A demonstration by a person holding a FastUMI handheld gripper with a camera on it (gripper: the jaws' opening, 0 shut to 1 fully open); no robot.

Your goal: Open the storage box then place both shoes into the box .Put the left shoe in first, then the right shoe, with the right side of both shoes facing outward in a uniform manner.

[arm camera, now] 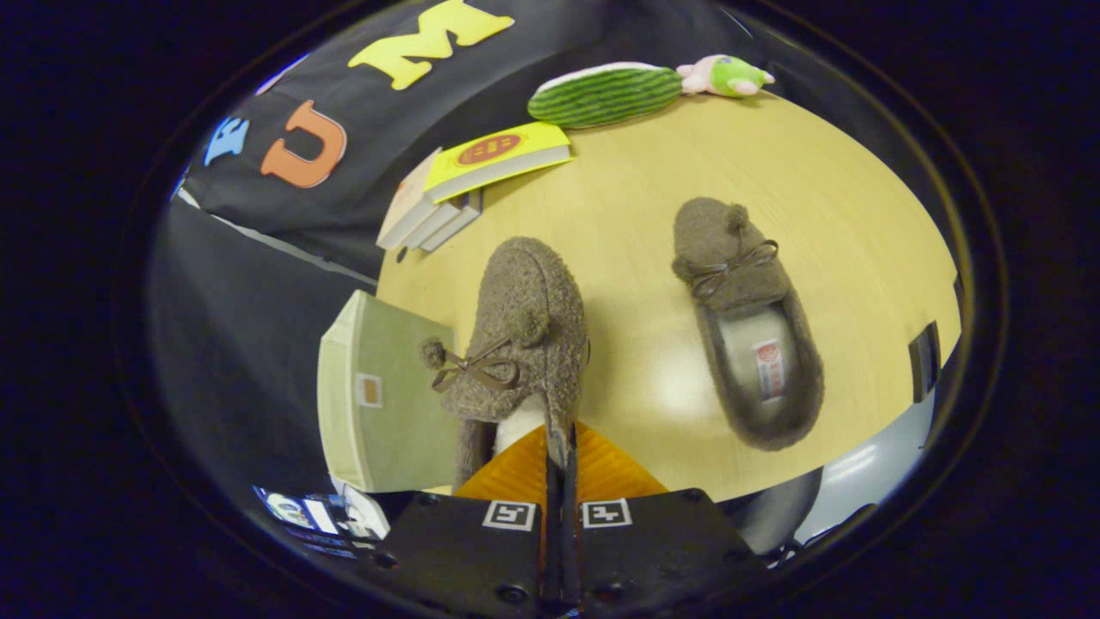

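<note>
My gripper is shut on the heel rim of a brown fuzzy shoe with a bow and pompom, holding it lifted above the table and rolled onto its side. The orange fingers pinch the rim between them. The other matching shoe lies flat on the yellow wooden table, to the right of the held one, toe pointing away, its white insole showing. The pale green storage box stands at the table's left edge, just left of the held shoe; I cannot tell if its lid is open.
A stack of books with a yellow one on top lies beyond the held shoe. A green striped plush toy and a small pink-and-green toy rest at the table's far edge. A dark object sits at the right edge.
</note>
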